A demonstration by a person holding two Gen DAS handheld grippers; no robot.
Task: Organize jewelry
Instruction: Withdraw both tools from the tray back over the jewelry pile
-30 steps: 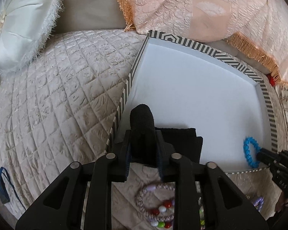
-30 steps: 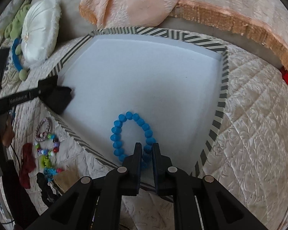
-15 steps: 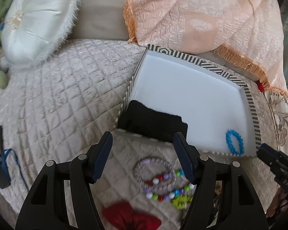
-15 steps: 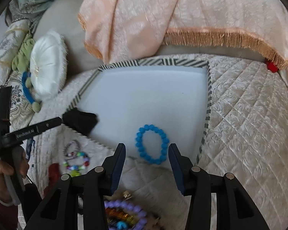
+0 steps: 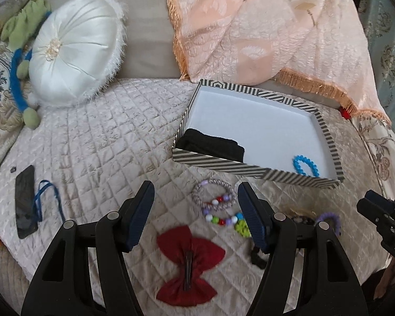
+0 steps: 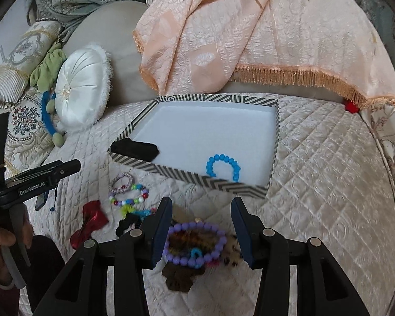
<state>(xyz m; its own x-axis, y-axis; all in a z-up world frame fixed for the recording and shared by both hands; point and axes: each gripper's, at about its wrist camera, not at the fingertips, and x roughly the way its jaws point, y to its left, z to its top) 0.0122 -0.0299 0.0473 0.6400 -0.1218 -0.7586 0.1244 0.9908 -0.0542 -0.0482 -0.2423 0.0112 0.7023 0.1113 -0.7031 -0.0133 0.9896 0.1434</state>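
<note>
From the left wrist, the left hand-held gripper hangs released and empty over a red bow and beaded bracelets on the quilted bed; the striped box holds a black cloth and blue bracelet. From the right wrist, the right hand-held gripper is released, empty, above a purple bracelet near the box.

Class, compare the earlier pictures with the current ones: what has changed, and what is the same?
The left claw released the black cloth into the striped box; the right claw released the blue bead bracelet there. Both claws opened and pulled back, now empty. The box and the jewelry on the quilt stayed put.
</note>
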